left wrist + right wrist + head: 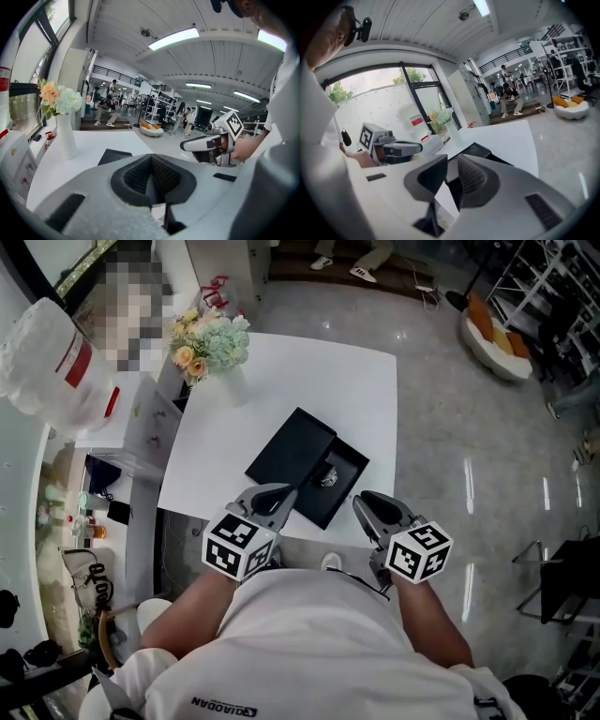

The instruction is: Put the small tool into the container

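On the white table (366,390) lies an open black container (345,491) with its lid (291,454) beside it at the left. A small shiny metal tool (328,477) rests inside the container. My left gripper (274,495) hovers at the table's near edge just short of the lid, and its jaws (151,176) are shut with nothing between them. My right gripper (371,506) is held just right of the container's near corner. A gap shows between its pads (452,176) and nothing is in it. The black container (477,151) shows beyond those jaws.
A white vase of flowers (214,345) stands at the table's far left corner. Left of the table are a white cabinet and clutter (89,512). Shiny grey floor (469,427) lies to the right. People sit far off in the hall (105,112).
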`<state>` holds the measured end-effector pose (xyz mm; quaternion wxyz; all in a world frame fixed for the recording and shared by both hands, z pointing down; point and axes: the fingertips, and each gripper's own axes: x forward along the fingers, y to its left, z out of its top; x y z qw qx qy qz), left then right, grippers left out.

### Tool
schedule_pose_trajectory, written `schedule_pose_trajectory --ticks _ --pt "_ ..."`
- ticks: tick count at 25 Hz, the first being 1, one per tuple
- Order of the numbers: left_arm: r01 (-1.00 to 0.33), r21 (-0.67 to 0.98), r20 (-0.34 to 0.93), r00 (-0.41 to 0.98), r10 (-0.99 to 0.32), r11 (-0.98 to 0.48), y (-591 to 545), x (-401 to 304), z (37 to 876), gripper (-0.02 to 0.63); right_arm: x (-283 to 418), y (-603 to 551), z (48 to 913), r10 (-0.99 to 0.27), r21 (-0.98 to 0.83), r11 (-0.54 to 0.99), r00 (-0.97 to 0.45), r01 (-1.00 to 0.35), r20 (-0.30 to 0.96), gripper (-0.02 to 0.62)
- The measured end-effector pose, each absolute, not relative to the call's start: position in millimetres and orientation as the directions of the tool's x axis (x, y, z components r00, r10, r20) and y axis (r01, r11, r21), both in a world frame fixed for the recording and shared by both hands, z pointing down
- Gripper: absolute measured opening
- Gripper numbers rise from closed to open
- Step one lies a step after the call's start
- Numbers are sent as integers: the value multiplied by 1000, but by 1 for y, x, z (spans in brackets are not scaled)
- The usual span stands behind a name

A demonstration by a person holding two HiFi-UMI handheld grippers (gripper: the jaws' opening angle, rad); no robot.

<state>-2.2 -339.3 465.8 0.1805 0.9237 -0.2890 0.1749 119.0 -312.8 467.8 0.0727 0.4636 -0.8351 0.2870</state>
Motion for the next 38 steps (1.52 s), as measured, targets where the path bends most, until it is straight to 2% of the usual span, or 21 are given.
schedule_pose_trajectory --ticks 10,19,38 --pt "-591 227 406 780 -476 -774 -341 -1 456 9 129 -312 468 -773 -385 378 -516 -842 370 8" --pt "-588 231 395 785 -477 -776 -341 1 452 9 122 -317 454 -768 -354 438 -548 -827 330 6" --pt "-591 228 395 782 -482 -774 -343 -1 452 9 116 -316 455 -766 -334 452 -551 -827 330 5"
